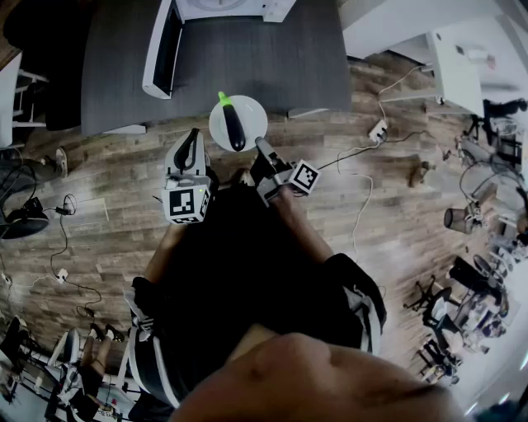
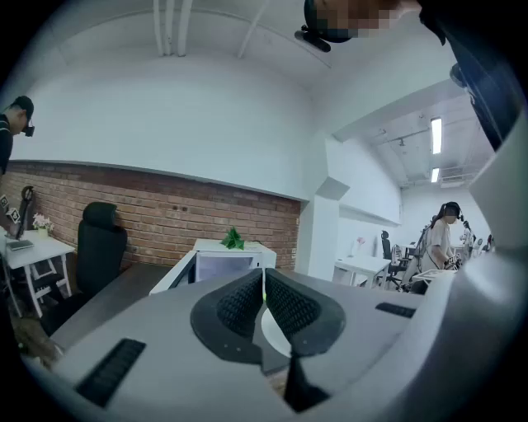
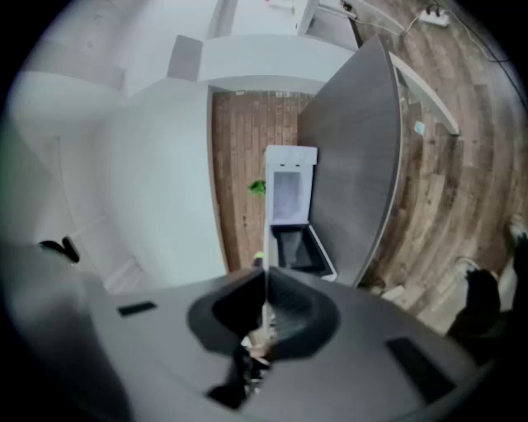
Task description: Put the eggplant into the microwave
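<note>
The task is barely begun: the dark purple, glossy, elongated eggplant with its bright green stem end lies on a round white plate, smooth and ceramic-looking, at the near edge of the dark grey matte table. It is well apart from the boxy white microwave at the far side. That microwave's door already hangs open toward the left, so the cavity looks ready and the whole carry and placement are left to do. The right gripper is rolled on its side. In the right gripper view its ribbed black pads are clenched on a thin white edge, which I judge to be the plate's rim seen edge-on, with the green stem tip showing just above it. Whether the plate rests on the table or hangs lifted over its edge cannot be told. The left gripper sits just beside the plate's left rim. In the left gripper view its textured pads are pressed together on nothing, and a sliver of white plate shows below them. The eggplant's skin looks slick and its shape rounded, so it could roll on the shallow plate if the plate tips. The floor is brown wood plank.
</note>
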